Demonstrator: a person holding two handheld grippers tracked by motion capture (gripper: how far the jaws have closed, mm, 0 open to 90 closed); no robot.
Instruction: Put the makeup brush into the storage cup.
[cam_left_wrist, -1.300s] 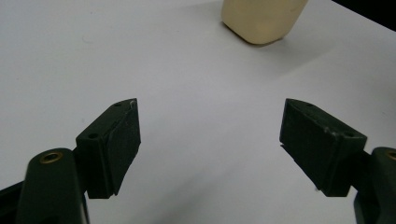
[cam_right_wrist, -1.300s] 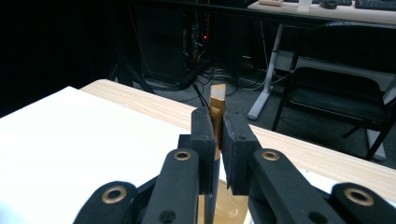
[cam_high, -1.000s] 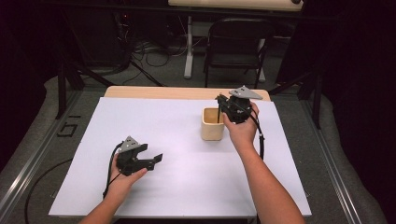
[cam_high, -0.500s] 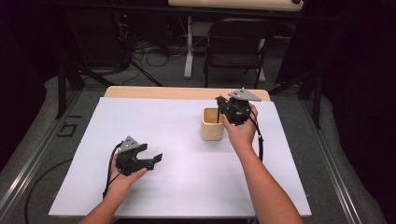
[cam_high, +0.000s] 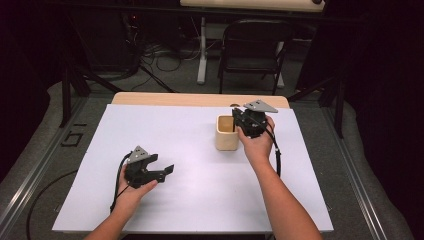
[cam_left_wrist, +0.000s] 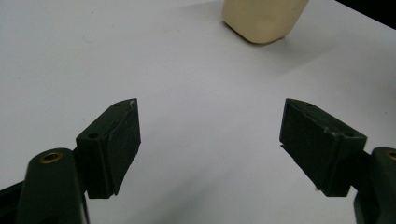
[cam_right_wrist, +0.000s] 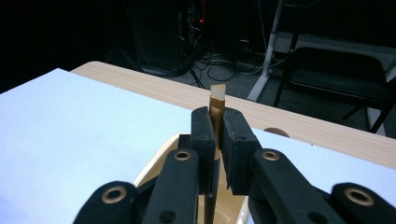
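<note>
My left claw (cam_high: 167, 170) rests low over the white tabletop (cam_high: 190, 200), near my side of it, jaws spread wide with nothing between them. In the left gripper view its two black pads (cam_left_wrist: 122, 140) frame bare white surface, and the cream-coloured cup (cam_left_wrist: 264, 21) stands well beyond them, untouched by this hand.

Further right, that cup (cam_high: 226, 133) sits upright on the tabletop toward the far edge, and my right claw (cam_high: 235, 122) hangs just above its rim. The right gripper view shows the jaws pinched nearly together on a thin flat stick (cam_right_wrist: 216, 105) — tan, with a pale tip poking up above the pads — and the stick's lower end drops into the cup's mouth (cam_right_wrist: 159, 161).

I judge the step in hand to be the stick at the cup: either seating it inside or drawing it out — the pictures alone do not settle which. If placing, my next move calls for lowering straight down, keeping the stick off the rim, then easing the jaws apart. If lifting, I must hold the pinch and rise vertically so the cup does not tip.
</note>
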